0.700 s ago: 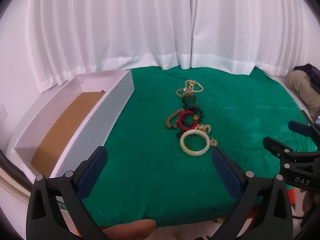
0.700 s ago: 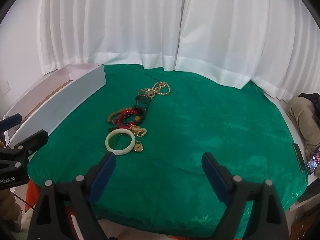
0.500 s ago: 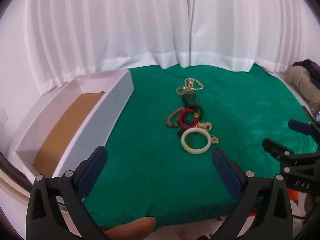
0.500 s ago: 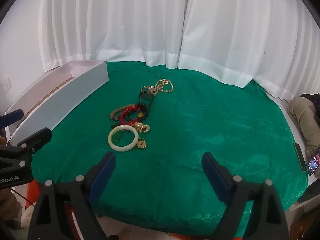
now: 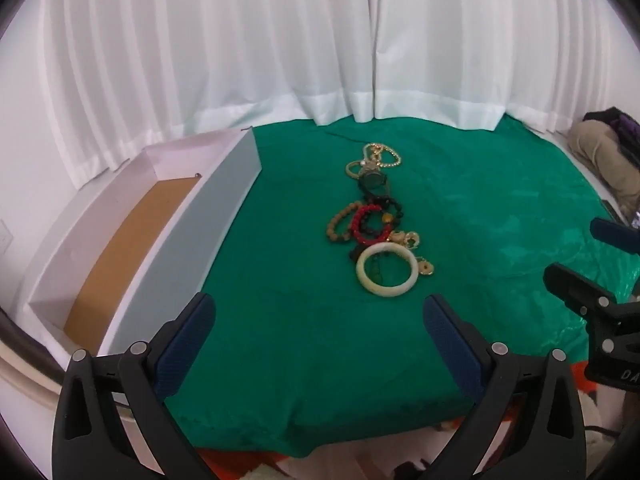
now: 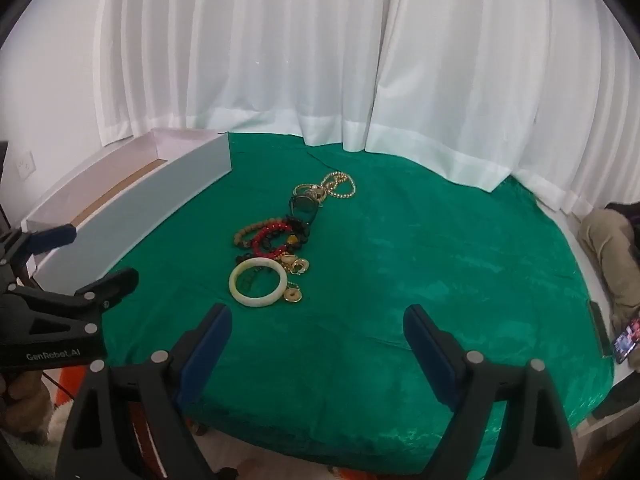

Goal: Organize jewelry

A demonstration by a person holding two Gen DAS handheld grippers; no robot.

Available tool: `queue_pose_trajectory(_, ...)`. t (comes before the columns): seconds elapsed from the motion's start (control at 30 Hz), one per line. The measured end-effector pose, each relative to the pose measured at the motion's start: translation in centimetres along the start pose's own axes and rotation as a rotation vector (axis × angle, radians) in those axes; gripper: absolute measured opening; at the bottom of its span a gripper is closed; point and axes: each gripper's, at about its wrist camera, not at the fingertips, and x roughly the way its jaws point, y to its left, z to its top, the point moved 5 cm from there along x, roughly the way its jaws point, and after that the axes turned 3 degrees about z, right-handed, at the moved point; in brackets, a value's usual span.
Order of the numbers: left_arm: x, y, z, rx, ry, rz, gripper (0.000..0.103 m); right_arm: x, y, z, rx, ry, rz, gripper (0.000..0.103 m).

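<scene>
White curtains (image 5: 280,40) hang across the far side, their hems meeting a surface draped in green cloth (image 5: 280,340).

Your jewelry lies in one loose line down the middle of the cloth, running near to far. Nearest you is a pale jade bangle (image 5: 387,269), flat on the cloth, with small gold pieces (image 5: 425,267) touching its right edge. Just beyond it sit a red bead bracelet (image 5: 366,222), a tan wooden bead bracelet (image 5: 340,224) on its left, and dark beads (image 5: 390,206) overlapping them. Farther on there is a dark round piece (image 5: 372,182), then a gold bead strand (image 5: 386,156) at the far end.

A long white box (image 5: 224,208) with a brown floor runs along the left edge of the cloth, well apart from the jewelry.

Your left gripper (image 5: 320,320) hovers over the near edge, spread wide and carrying nothing. Your right gripper (image 6: 318,322) hangs to its right, likewise wide and carrying nothing. Both point toward the bangle. A phone (image 6: 624,340) lies at the far right.
</scene>
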Motion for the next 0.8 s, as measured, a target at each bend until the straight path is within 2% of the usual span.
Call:
queue_pose_trajectory(0.43,-1.2,0.4,1.0,-0.032,-0.051,-0.004,0.103,0.1,-0.5,-0.7,0.038,-0.007,0.08,0.09)
queue_pose_trajectory(0.67,-1.0,0.9,0.8,-0.051,-0.045,0.003,0.103,-0.1,-0.1,-1.0,0.012,-0.034,0.083,0.091)
queue_pose_trajectory(0.8,-0.8,0.6,0.8,-0.051,-0.039,0.004,0.103,0.1,0.3,-1.0,-0.021,-0.017,0.066,0.091)
